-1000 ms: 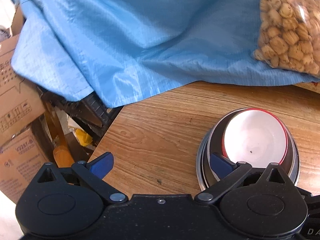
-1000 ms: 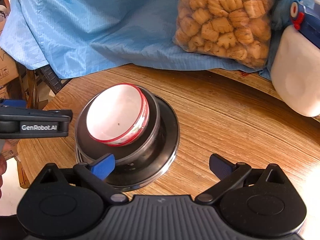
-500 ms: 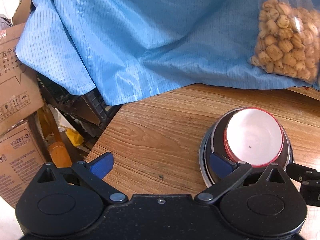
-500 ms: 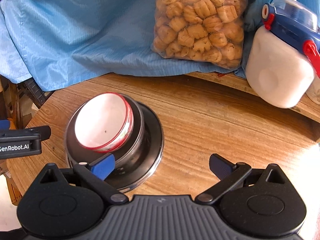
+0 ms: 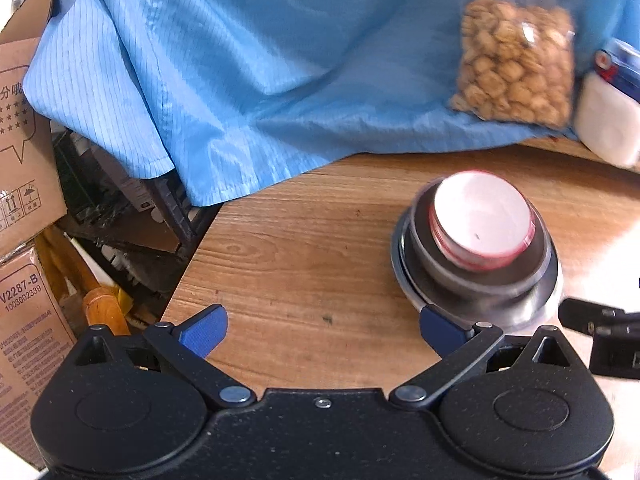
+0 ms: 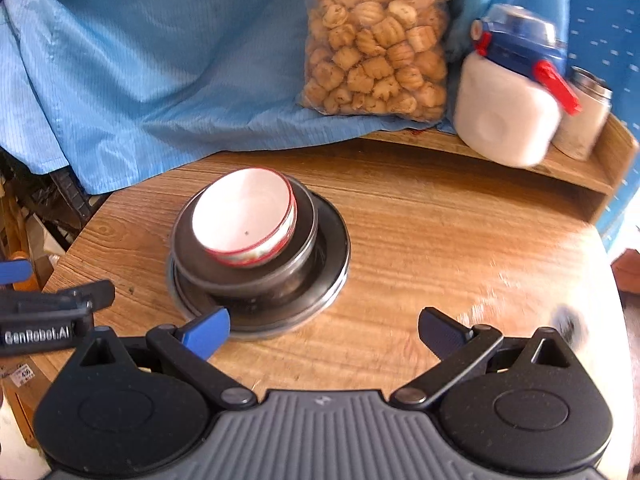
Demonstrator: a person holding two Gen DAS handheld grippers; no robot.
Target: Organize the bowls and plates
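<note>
Both claws gape wide and hold nothing: the left claw (image 5: pixel 320 330) and the right claw (image 6: pixel 323 330) hover over the bench (image 6: pixel 440 240). Between them stands the stack: a red-rimmed bowl (image 6: pixel 244 216) nested in a steel bowl (image 6: pixel 296 256) on a plate (image 6: pixel 332 276), near the bench's left edge.

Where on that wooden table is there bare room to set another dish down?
Bare wood lies right of the stacked dishes, toward the table's right edge, and left of them up to the blue cloth. The back shelf is crowded: biscuit bag, white jug, tin.
</note>
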